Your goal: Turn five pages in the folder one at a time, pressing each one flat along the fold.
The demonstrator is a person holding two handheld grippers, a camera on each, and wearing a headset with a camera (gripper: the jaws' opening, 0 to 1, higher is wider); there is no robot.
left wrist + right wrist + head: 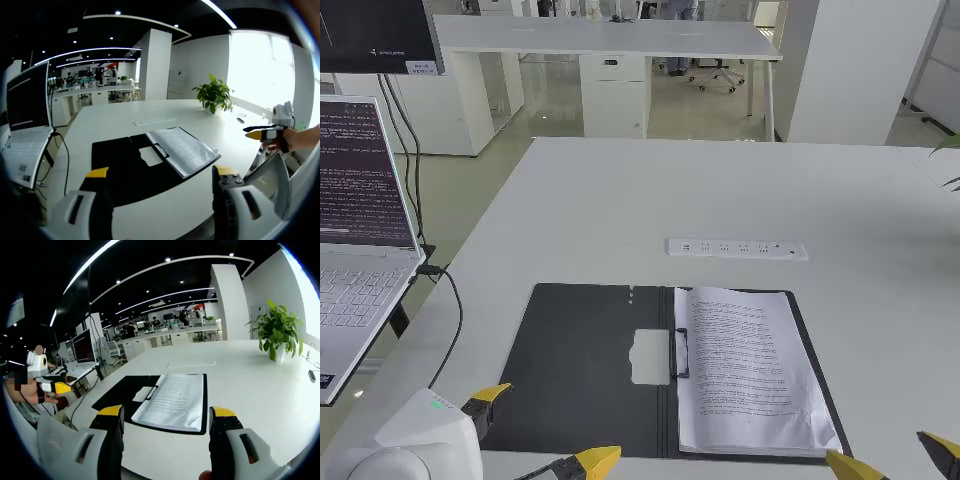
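A black folder (580, 370) lies open on the white table (720, 190), with a stack of printed pages (745, 365) clipped on its right half. The folder (125, 167) and pages (182, 150) lie ahead of my left gripper (160, 177), which is open and holds nothing. In the head view the left gripper (545, 430) hovers at the folder's near left corner. My right gripper (167, 415) is open too, with the pages (172, 402) and folder (120, 392) beyond it. The right gripper (890, 455) sits off the folder's near right corner.
A white power strip (737, 248) lies on the table behind the folder. An open laptop (355, 240) with a black cable (453, 310) stands on the left. A potted plant (276, 332) sits far right. Another desk (610, 40) stands beyond.
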